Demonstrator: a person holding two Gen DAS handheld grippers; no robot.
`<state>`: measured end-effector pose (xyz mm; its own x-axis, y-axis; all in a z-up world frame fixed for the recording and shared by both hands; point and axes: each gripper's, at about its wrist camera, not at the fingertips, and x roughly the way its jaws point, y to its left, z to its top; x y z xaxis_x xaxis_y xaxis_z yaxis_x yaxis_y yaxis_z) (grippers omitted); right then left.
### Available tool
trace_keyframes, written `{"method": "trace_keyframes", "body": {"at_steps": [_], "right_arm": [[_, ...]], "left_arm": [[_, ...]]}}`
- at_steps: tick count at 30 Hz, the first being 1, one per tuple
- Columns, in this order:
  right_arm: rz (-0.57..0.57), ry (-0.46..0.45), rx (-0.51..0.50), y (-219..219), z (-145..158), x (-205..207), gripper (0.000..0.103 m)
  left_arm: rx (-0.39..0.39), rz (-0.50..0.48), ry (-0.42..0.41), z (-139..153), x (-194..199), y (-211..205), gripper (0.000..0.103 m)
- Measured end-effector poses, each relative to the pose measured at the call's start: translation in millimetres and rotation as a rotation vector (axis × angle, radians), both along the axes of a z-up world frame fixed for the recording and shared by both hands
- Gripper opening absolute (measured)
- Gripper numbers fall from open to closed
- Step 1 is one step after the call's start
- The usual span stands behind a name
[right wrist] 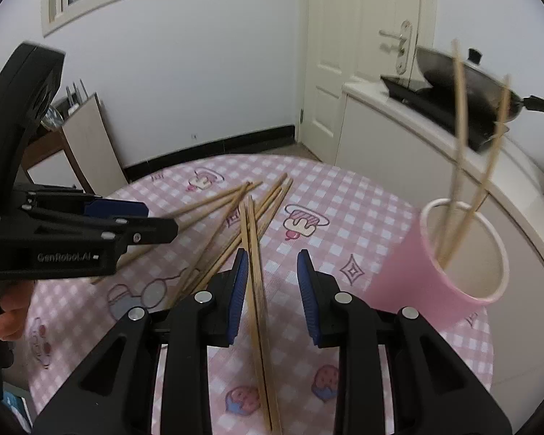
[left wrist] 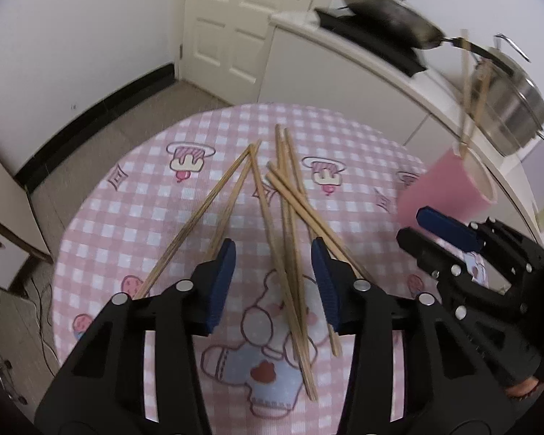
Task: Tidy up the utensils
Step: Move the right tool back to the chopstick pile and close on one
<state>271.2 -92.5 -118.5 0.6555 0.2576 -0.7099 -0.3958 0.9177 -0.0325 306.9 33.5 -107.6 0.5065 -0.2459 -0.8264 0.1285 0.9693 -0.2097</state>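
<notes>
- While both my hands are low over the table (left wrist: 101, 217), the thing to watch is the loose chopsticks (left wrist: 290, 253) lying dead ahead of my left gripper (left wrist: 272, 286), straight under its spread jaws.
- Left gripper's jaws stand apart, nothing pinched; a few sticks run lengthwise through the gap, more or less along the way it points, flat on the cloth.
- Right gripper (right wrist: 272, 282) is parted too, gripping nothing; a pair of sticks (right wrist: 257, 290) runs between its fingers, close to the left pad, long axis nearly in line with the gripper.
- Cup (right wrist: 453, 257) sits ahead and to the right of my right gripper, tilted with its mouth toward me; from the left gripper it's far off to the right, beyond the other tool.
- So I judge the right hand nearer the cup, and each hand has sticks right under it.
- Count: one pink cup; two chopsticks (right wrist: 464, 166) already standing in it; about eight loose on the table, though they cross and overlap, so that's my best reading.
- Two grippers, both empty.
</notes>
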Motion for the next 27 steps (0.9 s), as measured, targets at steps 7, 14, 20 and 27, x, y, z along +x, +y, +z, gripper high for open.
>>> {"method": "trace_keyframes", "body": {"at_steps": [7,14,20,27], "right_arm": [[-0.005,0.075,-0.041,6.8,-26.3,36.8,0.026],[0.024,0.138,-0.046,13.6,-44.6,60.9,0.026],[0.052,0.167,-0.055,18.8,-53.5,71.1,0.026],[0.042,0.164,-0.027,13.9,-49.1,76.3,0.026]], "left_arm": [[0.018,0.008,0.054,-24.7,35.3,-7.1,0.035],[0.032,0.013,0.087,-39.4,58.4,-12.6,0.031],[0.044,0.008,0.090,-43.0,66.4,-13.4,0.025],[0.050,0.009,0.097,-47.6,71.8,-14.6,0.023]]}}
